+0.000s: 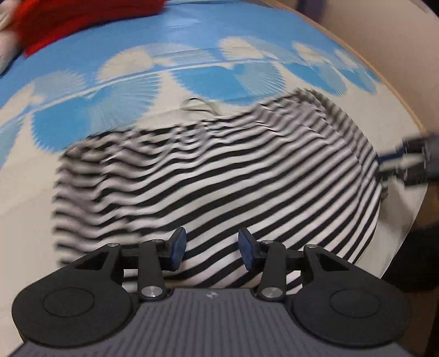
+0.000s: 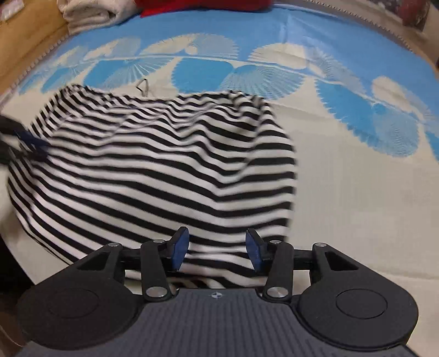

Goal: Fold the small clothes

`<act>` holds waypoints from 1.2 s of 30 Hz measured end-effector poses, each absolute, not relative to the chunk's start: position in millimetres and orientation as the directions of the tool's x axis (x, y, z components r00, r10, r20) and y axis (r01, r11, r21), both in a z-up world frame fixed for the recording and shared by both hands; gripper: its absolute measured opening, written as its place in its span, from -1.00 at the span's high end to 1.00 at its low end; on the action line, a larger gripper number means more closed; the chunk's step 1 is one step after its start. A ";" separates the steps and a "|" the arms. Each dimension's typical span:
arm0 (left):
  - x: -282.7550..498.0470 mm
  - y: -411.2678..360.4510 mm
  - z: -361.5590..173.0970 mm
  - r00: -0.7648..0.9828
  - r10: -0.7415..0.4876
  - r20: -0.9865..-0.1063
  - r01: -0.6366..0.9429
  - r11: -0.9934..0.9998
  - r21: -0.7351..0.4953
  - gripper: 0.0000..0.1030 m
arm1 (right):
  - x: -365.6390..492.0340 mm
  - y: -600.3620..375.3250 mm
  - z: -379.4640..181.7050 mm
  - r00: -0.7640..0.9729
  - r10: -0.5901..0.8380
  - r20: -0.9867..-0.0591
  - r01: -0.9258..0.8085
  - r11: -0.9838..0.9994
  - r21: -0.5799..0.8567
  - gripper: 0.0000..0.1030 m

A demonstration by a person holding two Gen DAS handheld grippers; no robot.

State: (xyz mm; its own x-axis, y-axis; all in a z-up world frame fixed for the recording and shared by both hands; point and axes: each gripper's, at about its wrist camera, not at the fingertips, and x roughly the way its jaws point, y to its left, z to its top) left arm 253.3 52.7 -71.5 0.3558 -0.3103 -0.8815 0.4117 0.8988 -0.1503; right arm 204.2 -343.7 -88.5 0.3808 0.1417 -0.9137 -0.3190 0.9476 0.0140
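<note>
Looking down along both grippers, we see a black-and-white striped garment [image 1: 219, 170] spread on a blue and cream patterned mat [image 1: 192, 71], w/ its far part rumpled and blurred.

Left gripper [image 1: 211, 252]: jaws stand apart, blue pads [image 1: 178, 248] facing each other w/ a clear gap. Striped cloth shows thru the gap, lying below and just ahead of the fingertips; nothing is pinched, pads aren't pressing on fabric. In this view the garment fills the middle, its near hem running under the gripper body, and the right gripper shows as a blurred shape at the garment's right edge.

Right gripper [image 2: 217, 252]: same story, jaws parted, pads [image 2: 179, 248] bare, no cloth clamped. The striped garment [image 2: 153, 170] sits ahead and mostly to the left of it, w/ the near right corner of the cloth directly beneath the gap. Bare cream mat [image 2: 356, 192] lies to the right of the fingers. The left gripper appears dark and blurred at the garment's left edge; can't tell from here if it touches the cloth.

A thin cord loop [image 2: 143, 86] pokes out at the garment's far edge. Further back, something red [image 1: 55, 24] lies at the mat's far end, and a folded cream towel [image 2: 90, 13] beside it in the right wrist view.
</note>
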 end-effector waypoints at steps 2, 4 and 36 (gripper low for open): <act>252.9 73.3 -78.8 0.319 -0.281 -0.905 0.349 0.923 -0.163 0.10 | 202.2 -347.4 -103.3 0.328 0.070 -0.942 -0.323 0.946 -0.042 0.07; 248.9 93.0 -91.7 0.273 -0.210 -0.939 0.299 0.946 -0.125 0.12 | 200.9 -349.4 -112.4 0.297 0.042 -0.954 -0.326 0.944 -0.060 0.01; 200.1 178.7 -54.9 0.435 -0.212 -0.875 -0.077 0.959 -0.271 0.08 | 139.4 -387.4 6.5 0.717 0.030 -0.697 0.014 0.998 0.057 -0.15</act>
State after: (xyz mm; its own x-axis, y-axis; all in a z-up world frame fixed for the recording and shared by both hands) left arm 200.1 178.7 -54.9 0.4347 -0.2124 -0.8752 -0.0771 0.9594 -0.2712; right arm 139.4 -387.4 6.5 0.7168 0.0298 -0.6966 0.0138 0.9983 0.0569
